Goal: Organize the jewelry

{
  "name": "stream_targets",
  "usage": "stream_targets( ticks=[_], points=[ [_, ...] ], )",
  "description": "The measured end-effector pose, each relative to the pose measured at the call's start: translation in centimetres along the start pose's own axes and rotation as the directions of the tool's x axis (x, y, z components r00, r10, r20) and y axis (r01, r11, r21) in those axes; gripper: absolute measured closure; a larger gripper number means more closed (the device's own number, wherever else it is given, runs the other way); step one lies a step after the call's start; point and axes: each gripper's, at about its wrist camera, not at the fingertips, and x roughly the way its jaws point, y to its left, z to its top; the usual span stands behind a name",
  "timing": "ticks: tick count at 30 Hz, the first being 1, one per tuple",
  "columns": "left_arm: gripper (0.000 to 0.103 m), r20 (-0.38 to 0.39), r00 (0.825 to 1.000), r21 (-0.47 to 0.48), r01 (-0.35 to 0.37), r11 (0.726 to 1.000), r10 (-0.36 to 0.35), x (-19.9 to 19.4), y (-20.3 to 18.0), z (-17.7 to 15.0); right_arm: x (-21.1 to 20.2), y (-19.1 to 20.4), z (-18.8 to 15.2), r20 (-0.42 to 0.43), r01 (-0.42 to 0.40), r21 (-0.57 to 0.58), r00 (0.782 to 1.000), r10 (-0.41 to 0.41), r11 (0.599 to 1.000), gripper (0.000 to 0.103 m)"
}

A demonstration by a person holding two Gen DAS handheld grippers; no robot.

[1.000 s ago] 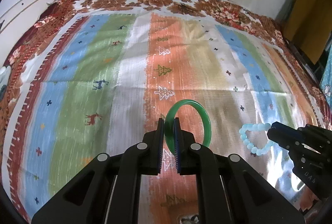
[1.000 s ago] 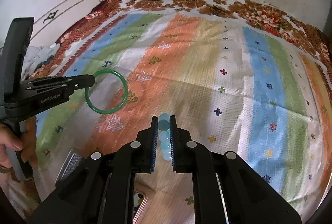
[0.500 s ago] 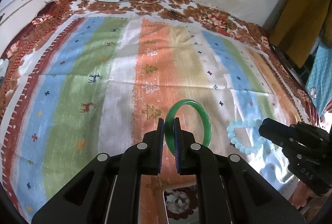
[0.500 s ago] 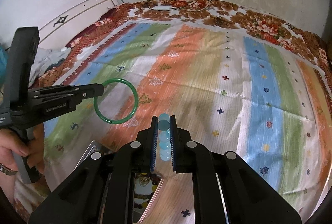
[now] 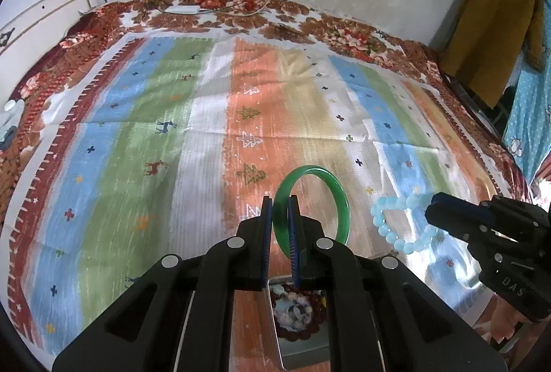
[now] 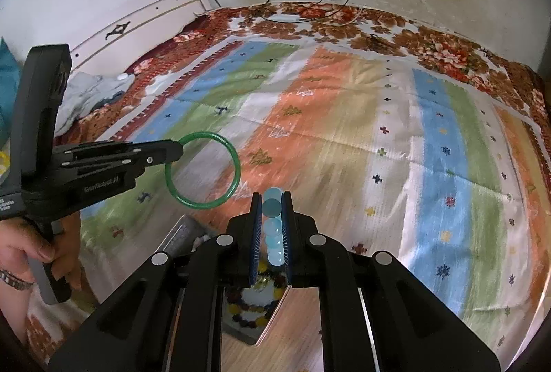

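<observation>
Two grippers: left (image 5: pixel 280 217) clamps glossy green bangle (image 5: pixel 339 199); right (image 6: pixel 270 220) clamps round pale-blue bead bracelet (image 6: pixel 272 227).

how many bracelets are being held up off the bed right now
2. A green bangle is clamped in the left gripper, and a pale blue bead bracelet in the right gripper. More jewelry lies in the tin below, partly hidden.

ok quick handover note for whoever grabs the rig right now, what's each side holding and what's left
Left hand-held gripper: shut on the green bangle, held in the air.
Right hand-held gripper: shut on the light blue bead bracelet, also held up.
Metal tray: below both, on the striped cloth, already holding other bead bracelets.
Done: both pieces picked up.
Left: put each one down where it belongs, probably the tray.
</observation>
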Motion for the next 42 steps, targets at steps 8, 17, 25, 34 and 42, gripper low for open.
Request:
stream_targets(
  ticks=[8,17,25,34,42],
  points=[
    [0.095,0.009,1.0,0.024,0.001,1.0,-0.002,-1.2,-0.8,-1.6,-0.9,1.1,-1.7,-0.01,-0.019,-0.017,1.0,0.019,1.0,0.091],
    [0.095,0.003,1.0,0.03,0.003,1.0,-0.003,-2.3,-1.3,-3.3,-1.5,2.2,-3.5,-0.029,-0.037,-0.022,0.999,0.036,0.999,0.091],
    [0.093,-0.077,0.997,0.051,-0.001,0.999,0.005,-1.5,-2.2,-5.0,-1.6,2.7,-4.4,-0.032,-0.049,-0.034,0.998,0.048,0.998,0.09],
    [0.073,-0.072,0.997,-0.001,-0.019,1.0,0.019,-2.0,-1.0,-5.3,-2.6,2.5,-5.1,-0.002,-0.035,-0.032,0.999,0.035,0.999,0.064],
    [0.052,-0.054,0.999,0.008,-0.002,1.0,0.003,-3.8,-1.2,-6.7,-3.7,1.3,-6.4,0.015,-0.031,-0.005,0.999,0.031,1.0,0.053]
  ],
)
